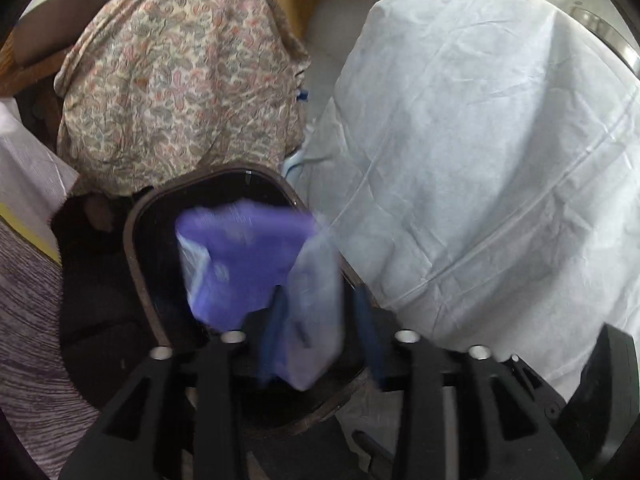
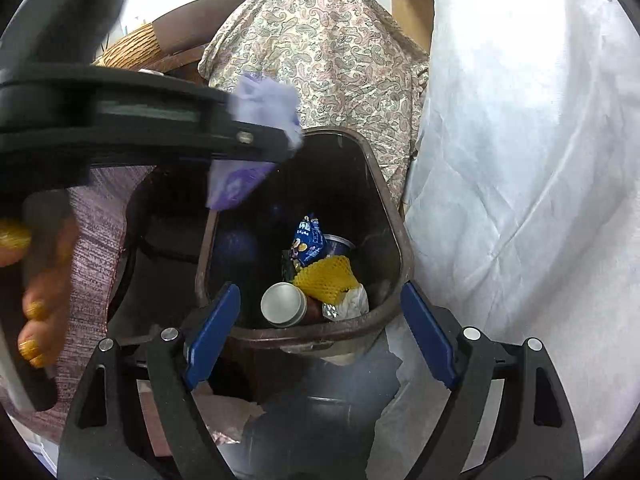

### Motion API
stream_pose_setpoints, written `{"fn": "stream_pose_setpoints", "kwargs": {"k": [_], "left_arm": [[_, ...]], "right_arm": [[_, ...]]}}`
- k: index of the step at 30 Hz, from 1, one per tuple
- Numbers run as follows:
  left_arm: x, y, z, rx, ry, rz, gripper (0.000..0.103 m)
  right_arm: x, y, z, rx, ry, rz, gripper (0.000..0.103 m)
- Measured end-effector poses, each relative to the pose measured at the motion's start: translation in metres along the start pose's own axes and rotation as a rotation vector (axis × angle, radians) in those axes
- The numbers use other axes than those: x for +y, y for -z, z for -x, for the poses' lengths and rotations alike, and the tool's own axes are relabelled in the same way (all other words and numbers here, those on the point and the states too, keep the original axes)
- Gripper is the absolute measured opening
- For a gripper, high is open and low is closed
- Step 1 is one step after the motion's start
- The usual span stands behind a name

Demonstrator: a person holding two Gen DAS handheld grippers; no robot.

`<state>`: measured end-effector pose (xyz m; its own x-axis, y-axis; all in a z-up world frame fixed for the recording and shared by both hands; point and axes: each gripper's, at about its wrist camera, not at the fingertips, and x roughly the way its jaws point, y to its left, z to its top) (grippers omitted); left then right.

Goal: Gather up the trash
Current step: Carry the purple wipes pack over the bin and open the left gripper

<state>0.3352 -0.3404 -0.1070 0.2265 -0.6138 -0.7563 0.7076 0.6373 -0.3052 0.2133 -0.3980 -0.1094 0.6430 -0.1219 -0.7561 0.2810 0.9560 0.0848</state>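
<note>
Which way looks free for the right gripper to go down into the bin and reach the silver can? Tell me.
Probably straight down: the right gripper is open over the bin, and the silver can lies uncovered on top. The left gripper with its purple wrapper hangs clear at the far rim.

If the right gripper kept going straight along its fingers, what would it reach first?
The right gripper, open and empty, points into the brown trash bin; it would probably meet the silver can atop the trash, though depth is unclear.
</note>
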Motion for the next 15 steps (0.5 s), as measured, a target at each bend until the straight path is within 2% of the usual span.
{"fn": "stream_pose_setpoints", "kwargs": {"k": [1, 3, 5, 9, 15], "left_arm": [[0.002, -0.001, 0.001, -0.003, -0.003, 0.012, 0.052], [0.002, -0.001, 0.006, -0.018, -0.008, 0.02, 0.056], [0.002, 0.001, 0.017, -0.036, -0.007, 0.024, 0.064], [0.003, 0.003, 0.042, -0.086, 0.001, 0.036, 0.071], [0.006, 0.01, 0.094, -0.186, -0.041, 0.028, 0.082]], "right_arm": [[0.0, 0.001, 0.001, 0.0, 0.001, 0.001, 0.082], [0.001, 0.002, 0.002, -0.004, 0.007, 0.008, 0.083], [0.0, 0.002, 0.003, -0.005, 0.012, 0.011, 0.083], [0.001, 0.0, 0.005, -0.011, 0.017, 0.019, 0.083], [0.008, -0.008, 0.011, -0.035, 0.004, 0.034, 0.083]]}}
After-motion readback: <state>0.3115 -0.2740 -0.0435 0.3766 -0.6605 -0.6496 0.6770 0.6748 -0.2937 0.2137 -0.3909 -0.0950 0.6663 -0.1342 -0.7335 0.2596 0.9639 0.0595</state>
